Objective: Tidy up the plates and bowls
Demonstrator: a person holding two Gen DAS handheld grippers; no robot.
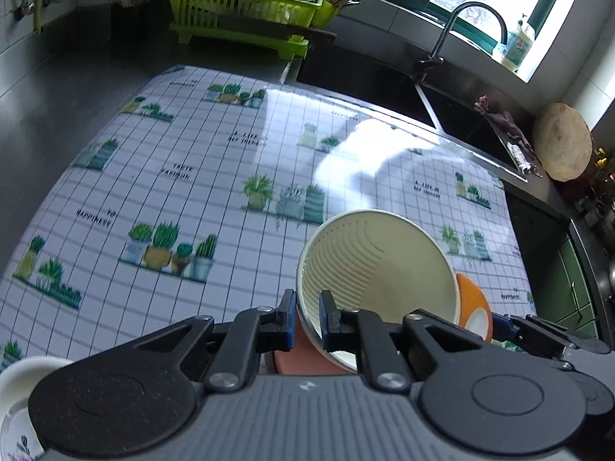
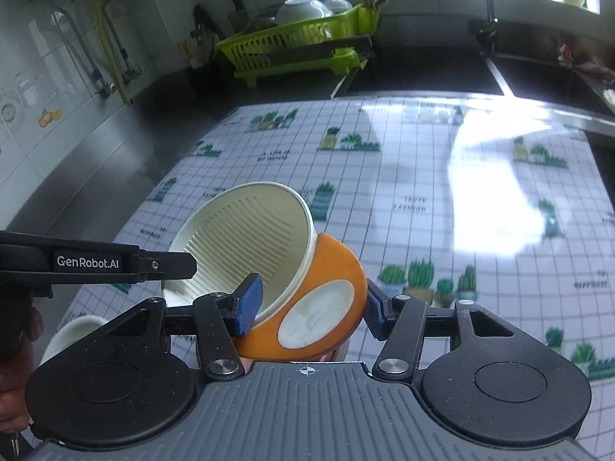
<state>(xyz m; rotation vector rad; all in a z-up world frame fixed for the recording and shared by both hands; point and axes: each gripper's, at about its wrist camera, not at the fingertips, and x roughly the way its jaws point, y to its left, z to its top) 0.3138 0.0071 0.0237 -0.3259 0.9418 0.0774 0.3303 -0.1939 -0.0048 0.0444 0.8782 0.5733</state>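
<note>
A cream ribbed bowl (image 1: 378, 269) is tilted above the table, nested in an orange bowl (image 1: 474, 307). My left gripper (image 1: 307, 317) is shut on the cream bowl's rim, one finger inside and one outside. In the right wrist view my right gripper (image 2: 313, 313) spans both bowls: its left finger (image 2: 250, 303) lies inside the cream bowl (image 2: 246, 242) and its right finger (image 2: 378, 313) is against the orange bowl (image 2: 326, 292). The left gripper's arm (image 2: 96, 263) enters from the left.
A plant-print tablecloth (image 1: 192, 192) covers the table. A white dish (image 1: 23, 380) sits at the near left, also in the right wrist view (image 2: 73, 330). A green dish rack (image 1: 246, 15) with bowls stands on the far counter, next to a sink (image 1: 365, 80) and faucet (image 1: 461, 34).
</note>
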